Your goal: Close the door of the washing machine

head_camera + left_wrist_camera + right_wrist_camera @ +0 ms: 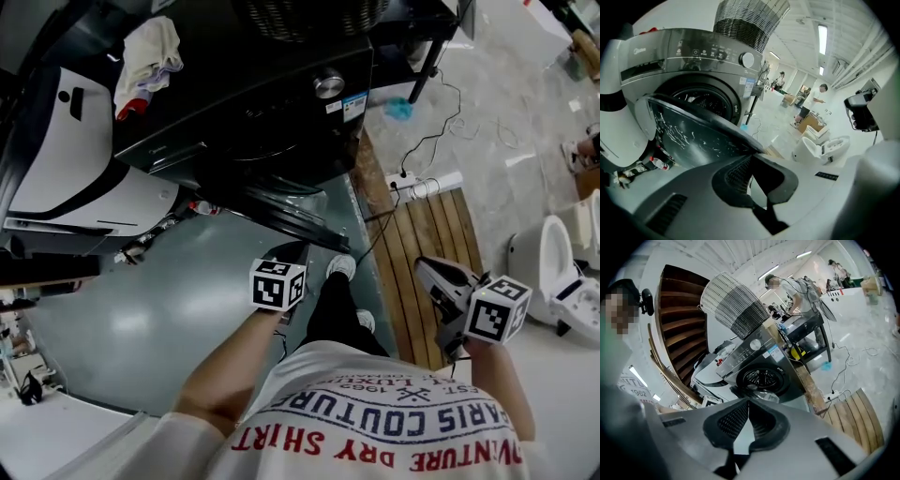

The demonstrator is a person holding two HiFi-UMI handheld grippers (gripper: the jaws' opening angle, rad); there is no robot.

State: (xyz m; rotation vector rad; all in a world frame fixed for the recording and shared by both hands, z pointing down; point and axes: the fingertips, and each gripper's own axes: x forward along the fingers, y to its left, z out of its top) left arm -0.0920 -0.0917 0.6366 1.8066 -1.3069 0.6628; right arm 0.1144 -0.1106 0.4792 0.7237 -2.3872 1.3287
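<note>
The front-loading washing machine [253, 103] stood straight ahead of the person, and its door [693, 136] was swung wide open on the hinge at the left of the drum opening [701, 101]. The door's dark glass bowl faced out over the grey floor mat [169, 291]. In the left gripper view the door's long axis ran from that hinge rightward and toward the camera. Its free edge ended just in front of the left gripper [752, 157]; whether the two were touching could not be told. This gripper's fingers [733, 176] were together at the tips with nothing between them. The right gripper [747, 401] hung well back, over the slatted wooden board [427, 244] to the machine's right. Its fingers [731, 420] were likewise closed on nothing, and the whole machine showed small and distant in its view. The left gripper was therefore clearly the nearer one, and it sat on the outer side of the door's free edge. The task looked not yet begun. The likely next move was a push with the closed left fingers against that edge, sweeping it away from the person toward the drum opening until the latch caught.
</note>
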